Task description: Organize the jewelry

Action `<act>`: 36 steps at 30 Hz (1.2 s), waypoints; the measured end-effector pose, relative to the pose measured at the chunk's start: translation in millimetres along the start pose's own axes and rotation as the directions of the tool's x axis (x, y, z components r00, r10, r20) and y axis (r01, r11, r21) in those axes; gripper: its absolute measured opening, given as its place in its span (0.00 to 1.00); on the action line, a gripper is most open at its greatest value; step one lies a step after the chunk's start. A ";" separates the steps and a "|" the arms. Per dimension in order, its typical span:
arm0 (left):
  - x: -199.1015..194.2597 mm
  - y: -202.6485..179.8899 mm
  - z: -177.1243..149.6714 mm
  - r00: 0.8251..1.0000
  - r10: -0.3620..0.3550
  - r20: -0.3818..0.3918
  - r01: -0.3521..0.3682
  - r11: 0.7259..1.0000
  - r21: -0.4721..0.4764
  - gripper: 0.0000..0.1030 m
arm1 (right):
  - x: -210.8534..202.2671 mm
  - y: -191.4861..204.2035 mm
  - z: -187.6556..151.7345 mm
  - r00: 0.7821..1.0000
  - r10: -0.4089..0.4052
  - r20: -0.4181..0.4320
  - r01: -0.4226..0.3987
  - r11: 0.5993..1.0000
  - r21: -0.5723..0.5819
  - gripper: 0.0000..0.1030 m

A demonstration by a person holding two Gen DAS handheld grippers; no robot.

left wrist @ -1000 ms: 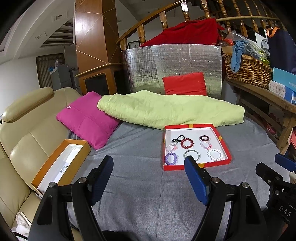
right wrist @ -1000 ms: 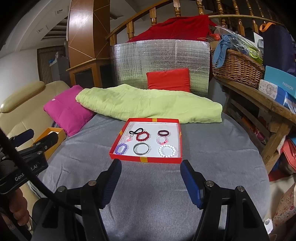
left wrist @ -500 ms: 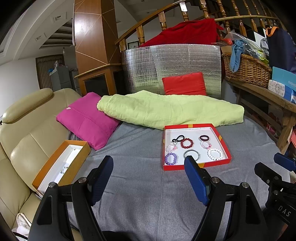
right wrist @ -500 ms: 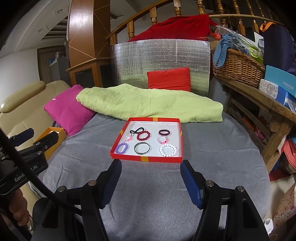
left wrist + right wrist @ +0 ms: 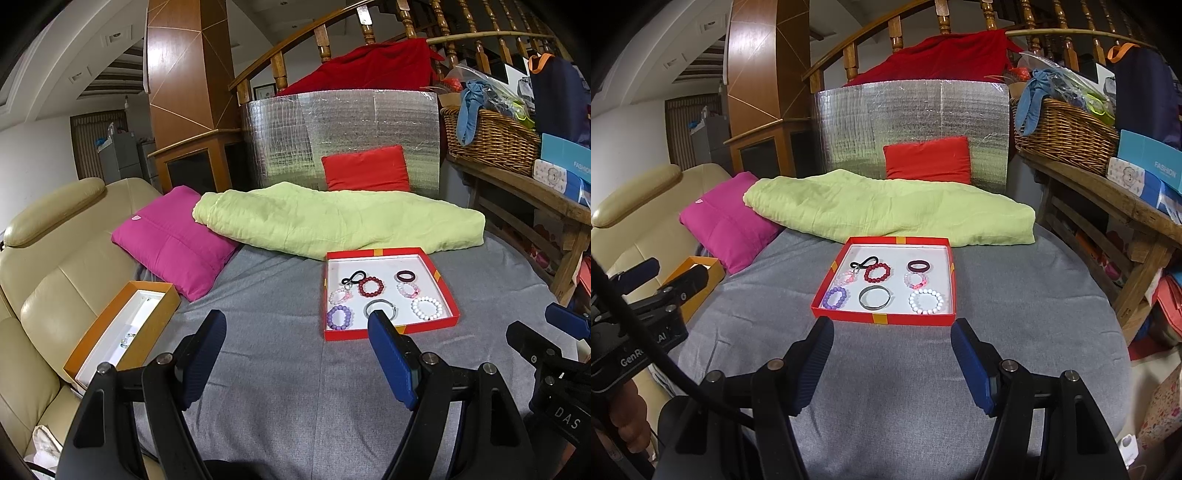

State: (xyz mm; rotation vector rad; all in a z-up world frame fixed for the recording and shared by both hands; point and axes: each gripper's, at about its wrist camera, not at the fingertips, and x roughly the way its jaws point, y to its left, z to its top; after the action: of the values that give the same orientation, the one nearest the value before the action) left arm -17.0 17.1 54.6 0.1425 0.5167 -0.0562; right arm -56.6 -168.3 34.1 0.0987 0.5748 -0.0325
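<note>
Right wrist view: grey cloth surface (image 5: pixel 1015 295) filled lower frame; green quilt (image 5: pixel 886 210) lay across mid-frame; red tray (image 5: pixel 951 280) of bracelets (image 5: pixel 925 301) sat centre. Right gripper (image 5: pixel 892 354) and left gripper (image 5: pixel 297 345) both gaped wide, holding nothing.

Bed (image 5: pixel 923 369) with grey cover carries everything. Red tray (image 5: pixel 886 318) sits mid-bed, bracelets inside. Behind the tray, a green quilt (image 5: pixel 886 210) lies across the bed. Left of the tray and further back, a pink pillow (image 5: pixel 727 229) — its corner is under the quilt. Orange box (image 5: pixel 147 321) sits well left of the tray, at the bed edge.
</note>
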 end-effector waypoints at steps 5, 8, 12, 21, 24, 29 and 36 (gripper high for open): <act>0.0 0.2 0.2 1.000 -0.001 0.002 0.001 1.000 0.001 0.77 | -0.5 0.0 0.4 1.000 0.000 0.000 0.000 1.000 0.000 0.68; -0.2 0.4 0.3 1.000 0.000 0.002 0.000 1.000 0.001 0.77 | -0.8 0.4 0.4 1.000 0.001 0.000 -0.001 1.000 -0.001 0.68; -0.7 1.0 0.1 1.000 0.000 0.003 0.000 1.000 -0.001 0.77 | -1.3 2.5 1.8 1.000 0.002 0.000 -0.002 1.000 -0.004 0.68; -0.8 2.9 0.9 1.000 -0.005 0.002 0.005 1.000 0.000 0.77 | -0.6 3.2 1.9 1.000 0.002 -0.001 -0.002 1.000 -0.004 0.68; -0.2 4.2 1.0 1.000 -0.007 0.000 0.007 1.000 0.001 0.77 | -0.7 3.0 1.9 1.000 0.004 -0.001 -0.004 1.000 -0.003 0.68; 0.6 4.7 1.2 1.000 -0.008 0.002 0.008 1.000 -0.001 0.77 | -0.6 5.3 4.9 1.000 0.001 0.005 -0.001 1.000 -0.011 0.68; 11.4 11.4 5.0 1.000 -0.022 0.022 0.023 1.000 -0.021 0.77 | 10.2 -0.7 10.3 1.000 -0.019 -0.001 0.019 0.999 -0.032 0.68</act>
State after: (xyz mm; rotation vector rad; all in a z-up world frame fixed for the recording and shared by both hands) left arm -3.6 27.5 54.7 0.1152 0.4971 -0.0743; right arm -42.5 -170.0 37.1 0.0620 0.5773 -0.0418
